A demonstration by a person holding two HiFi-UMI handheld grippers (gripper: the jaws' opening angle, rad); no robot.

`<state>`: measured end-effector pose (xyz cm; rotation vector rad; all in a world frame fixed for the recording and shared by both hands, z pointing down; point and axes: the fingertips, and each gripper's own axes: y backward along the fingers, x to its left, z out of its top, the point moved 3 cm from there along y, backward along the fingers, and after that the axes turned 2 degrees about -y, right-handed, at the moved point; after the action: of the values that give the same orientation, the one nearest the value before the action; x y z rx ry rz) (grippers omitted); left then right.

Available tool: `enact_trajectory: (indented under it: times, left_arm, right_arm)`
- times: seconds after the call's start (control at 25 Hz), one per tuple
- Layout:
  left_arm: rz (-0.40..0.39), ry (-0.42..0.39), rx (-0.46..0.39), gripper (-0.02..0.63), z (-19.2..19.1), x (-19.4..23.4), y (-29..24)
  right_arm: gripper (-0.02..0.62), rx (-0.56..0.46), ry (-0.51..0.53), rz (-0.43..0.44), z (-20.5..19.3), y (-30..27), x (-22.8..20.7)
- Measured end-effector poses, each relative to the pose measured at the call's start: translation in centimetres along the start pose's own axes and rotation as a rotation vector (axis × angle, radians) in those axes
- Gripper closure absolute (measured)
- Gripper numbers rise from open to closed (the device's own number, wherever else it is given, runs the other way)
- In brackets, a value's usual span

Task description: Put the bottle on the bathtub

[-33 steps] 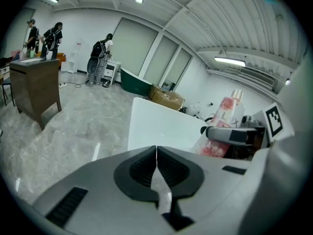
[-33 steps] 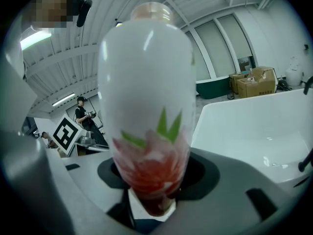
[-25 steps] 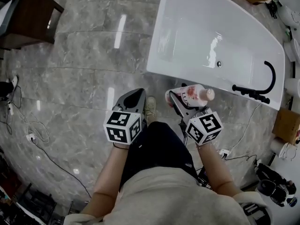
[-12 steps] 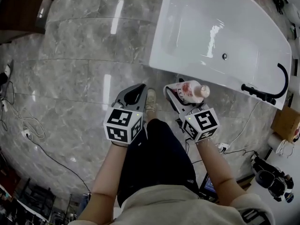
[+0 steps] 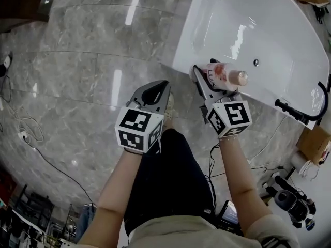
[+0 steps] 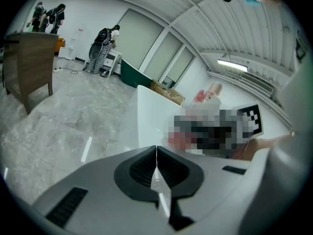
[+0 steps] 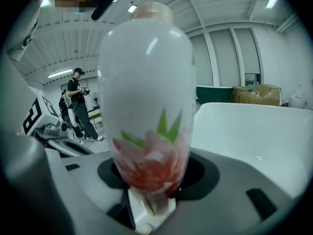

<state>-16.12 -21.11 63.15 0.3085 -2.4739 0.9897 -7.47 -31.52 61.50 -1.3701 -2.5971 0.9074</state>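
A white bottle [image 5: 223, 75] with a red flower print and a tan cap is held in my right gripper [image 5: 209, 82], which is shut on it. In the right gripper view the bottle [image 7: 146, 97] fills the middle, gripped low on its body. In the head view it hangs over the near rim of the white bathtub [image 5: 269, 30]. My left gripper [image 5: 153, 94] is shut with nothing in it, over the grey floor to the left of the tub; its closed jaws show in the left gripper view [image 6: 156, 168].
A black faucet [image 5: 305, 112] stands on the tub's right end. The tub's drain [image 5: 256, 62] lies in its basin. Cables [image 5: 26, 133] run across the marble floor at left. A cardboard box [image 5: 316, 143] and gear [image 5: 292, 203] sit at right. A person [image 7: 80, 104] stands far off.
My right gripper has carried the bottle forward and up, from over the floor beside the tub to over the tub's near rim. The left gripper has stayed shut and kept alongside.
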Motion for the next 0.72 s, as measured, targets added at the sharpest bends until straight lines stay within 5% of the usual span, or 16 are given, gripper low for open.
enact_trajectory:
  times: [0.72]
  left_arm:
    - [0.007, -0.020, -0.029, 0.598, 1.4, 2.8, -2.9]
  right_arm:
    - [0.367, -0.090, 0.139, -0.050, -0.7, -5.0, -1.3]
